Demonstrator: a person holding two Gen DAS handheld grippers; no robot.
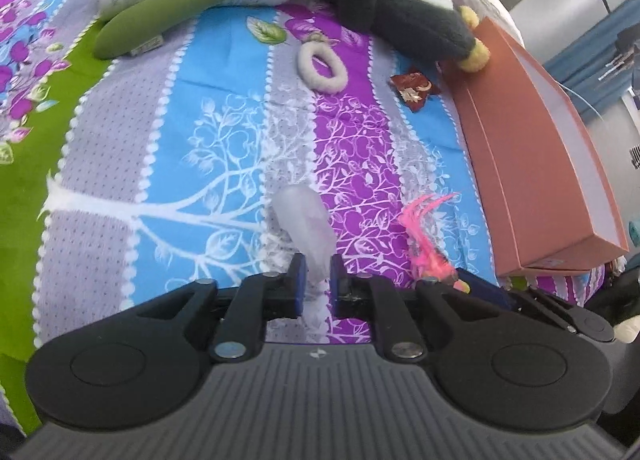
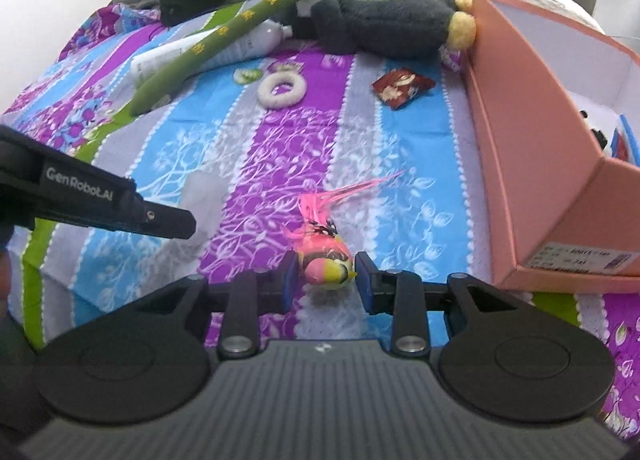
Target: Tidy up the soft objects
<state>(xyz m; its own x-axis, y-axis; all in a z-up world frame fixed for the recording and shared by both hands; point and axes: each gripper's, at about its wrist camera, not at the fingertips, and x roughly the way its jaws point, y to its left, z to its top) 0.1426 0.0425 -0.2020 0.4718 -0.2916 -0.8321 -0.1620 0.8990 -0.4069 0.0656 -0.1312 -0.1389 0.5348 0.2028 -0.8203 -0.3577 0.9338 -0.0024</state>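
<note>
My left gripper [image 1: 317,266] is shut on a pale translucent soft piece [image 1: 306,222] that sticks out forward over the patterned bedsheet. My right gripper [image 2: 326,266] has its jaws around a pink and yellow toy bird [image 2: 326,254] with pink feathers; the right jaw touches its beak, the left jaw is close beside it. The bird also shows in the left wrist view [image 1: 430,236]. The left gripper's body [image 2: 100,200] shows in the right wrist view. A pink open box [image 2: 532,132] stands to the right.
Farther back lie a white fluffy ring [image 2: 282,89], a red wrapper [image 2: 402,87], a grey and white plush toy [image 2: 376,24], a long green plush stick [image 2: 256,24] and a white tube [image 2: 208,52]. The box holds some items [image 2: 604,138].
</note>
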